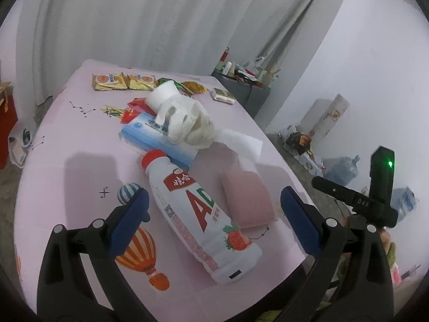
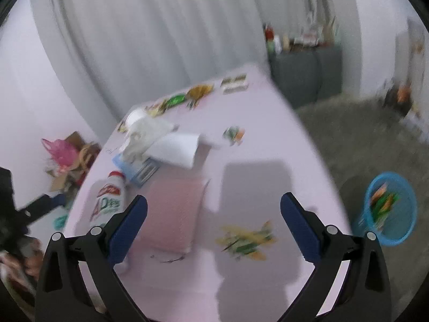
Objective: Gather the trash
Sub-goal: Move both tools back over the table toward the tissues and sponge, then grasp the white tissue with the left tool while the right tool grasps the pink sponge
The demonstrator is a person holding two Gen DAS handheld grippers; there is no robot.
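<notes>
While both your left gripper point(image 1: 214, 209) and right gripper point(image 2: 213, 214) hang spread and empty, the bottle point(image 1: 198, 209) lying between the left jaws could roll off the table point(image 1: 80, 139) edge if nudged.

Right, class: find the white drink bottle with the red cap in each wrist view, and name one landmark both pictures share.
Left wrist: the bottle lies centre frame on the pink table, between the open left gripper fingers.
Right wrist: the bottle sits lower left, partly behind a finger of the right gripper.
Shared landmark: the pink sponge beside it.
</notes>
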